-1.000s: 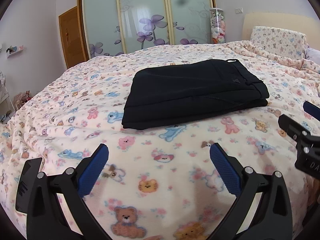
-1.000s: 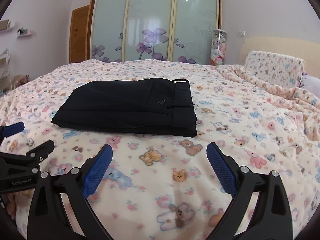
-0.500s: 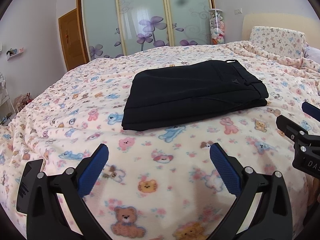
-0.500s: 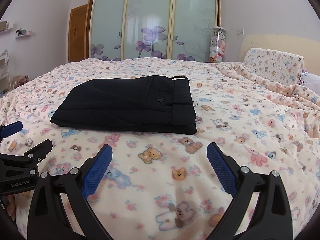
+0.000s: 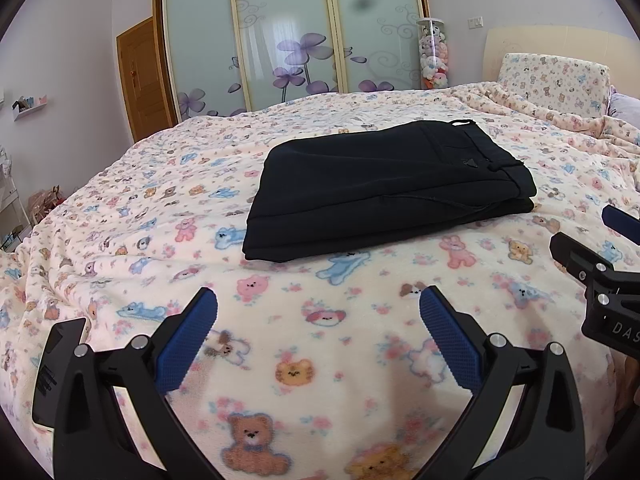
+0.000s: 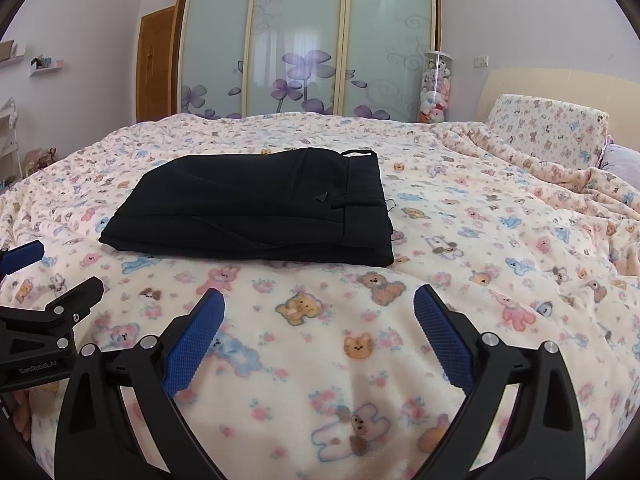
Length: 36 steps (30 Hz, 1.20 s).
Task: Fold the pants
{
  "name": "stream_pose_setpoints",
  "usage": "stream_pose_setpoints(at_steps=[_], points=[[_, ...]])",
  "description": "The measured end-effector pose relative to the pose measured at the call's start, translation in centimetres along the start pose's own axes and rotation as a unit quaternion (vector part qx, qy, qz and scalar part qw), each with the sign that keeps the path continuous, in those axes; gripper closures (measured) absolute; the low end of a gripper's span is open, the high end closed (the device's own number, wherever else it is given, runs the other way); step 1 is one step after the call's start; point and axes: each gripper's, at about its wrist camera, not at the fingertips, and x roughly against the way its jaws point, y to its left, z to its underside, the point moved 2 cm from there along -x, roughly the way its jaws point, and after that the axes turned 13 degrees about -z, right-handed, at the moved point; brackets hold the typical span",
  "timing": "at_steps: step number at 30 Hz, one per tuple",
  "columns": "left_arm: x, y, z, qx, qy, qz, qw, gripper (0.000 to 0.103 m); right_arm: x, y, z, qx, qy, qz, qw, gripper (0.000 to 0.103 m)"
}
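Observation:
Black pants (image 5: 384,188) lie folded into a flat rectangle on the bear-print bed cover (image 5: 320,320), waistband to the right. They also show in the right wrist view (image 6: 256,208). My left gripper (image 5: 318,312) is open and empty, hovering over the cover in front of the pants. My right gripper (image 6: 319,312) is open and empty too, in front of the pants' waistband end. Each gripper shows at the edge of the other's view: the right one (image 5: 592,256), the left one (image 6: 48,292).
A phone (image 5: 60,364) lies on the cover at the near left. A matching pillow (image 5: 554,80) and bunched cover sit at the far right by the headboard. Sliding wardrobe doors (image 6: 304,40) and a tube of plush toys (image 6: 435,88) stand beyond the bed.
Both grippers have drawn back slightly from the pants and stayed open. The pants have not moved.

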Motion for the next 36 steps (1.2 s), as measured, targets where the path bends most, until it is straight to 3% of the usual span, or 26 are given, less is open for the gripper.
stream_pose_setpoints(at_steps=[36], points=[[0.44,-0.48,0.07,-0.007,-0.011,0.002,0.9999,0.002,-0.34,-0.47,0.62,0.001,0.012,-0.003,1.0,0.005]])
